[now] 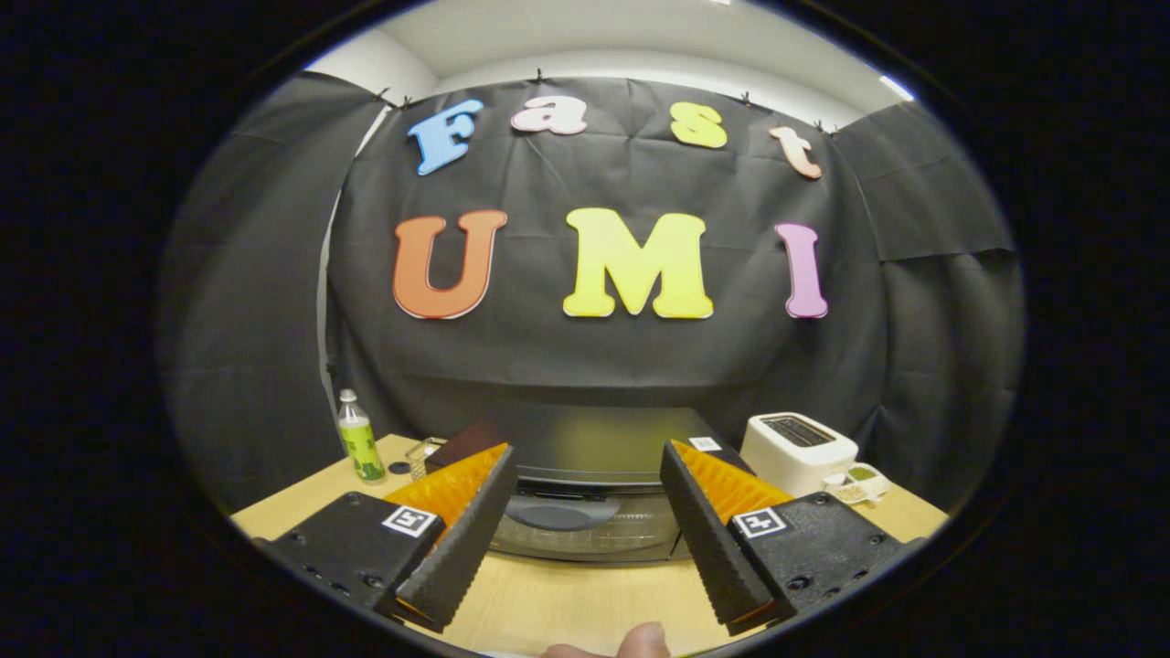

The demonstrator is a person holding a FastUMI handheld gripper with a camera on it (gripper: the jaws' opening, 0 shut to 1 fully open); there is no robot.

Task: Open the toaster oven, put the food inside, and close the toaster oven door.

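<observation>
Fingers of the gripper [585,525] stand wide apart, angled outward toward their tips, and nothing is between them but bare counter [567,599] and the front of the toaster oven [590,475]. The gripper is held low and roughly level over the wooden counter, pointing straight at the oven. A fingertip of the person [644,640] peeks in at the near edge of the counter, between the two finger bases; the rest of the hand is cut off, so how it grips cannot be told.

The toaster oven sits just ahead of the fingers and centred in the gap, its dark top rising above the fingertips and its glass door facing the gripper. The door looks shut, with a dark handle along its upper edge. Something round and dark shows dimly behind the glass, too vague to name. The oven's two sides are hidden behind the fingers.

To the left, beyond the left finger, a clear bottle with a green label [358,437] stands upright on the counter, and a small clear container [422,454] lies between it and the oven. To the right, a white toaster [797,450] stands just beside the oven, with a small white dish [857,482] of green and pale bits touching its near corner; what the bits are is hard to make out
</observation>
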